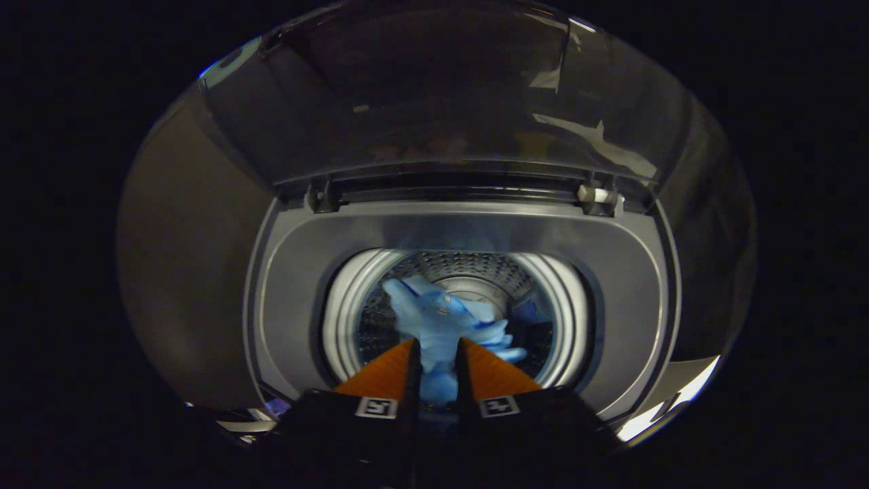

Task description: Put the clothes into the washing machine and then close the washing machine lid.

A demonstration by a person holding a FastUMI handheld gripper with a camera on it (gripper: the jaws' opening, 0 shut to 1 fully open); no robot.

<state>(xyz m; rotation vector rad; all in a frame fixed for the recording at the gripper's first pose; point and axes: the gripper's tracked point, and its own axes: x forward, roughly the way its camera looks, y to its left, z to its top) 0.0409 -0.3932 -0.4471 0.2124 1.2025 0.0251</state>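
In the gripper view, the gripper [436, 350] hangs over the open mouth of a top-loading washing machine [299, 285], its two fingers drawn narrow and pinching a light blue garment [434, 319] between them. The cloth bunches up just ahead of the fingertips and hangs within the opening, above the perforated metal drum [468, 272]. Beyond it the transparent washing machine lid [434, 102] stands raised on its hinges at the far side of the tub.
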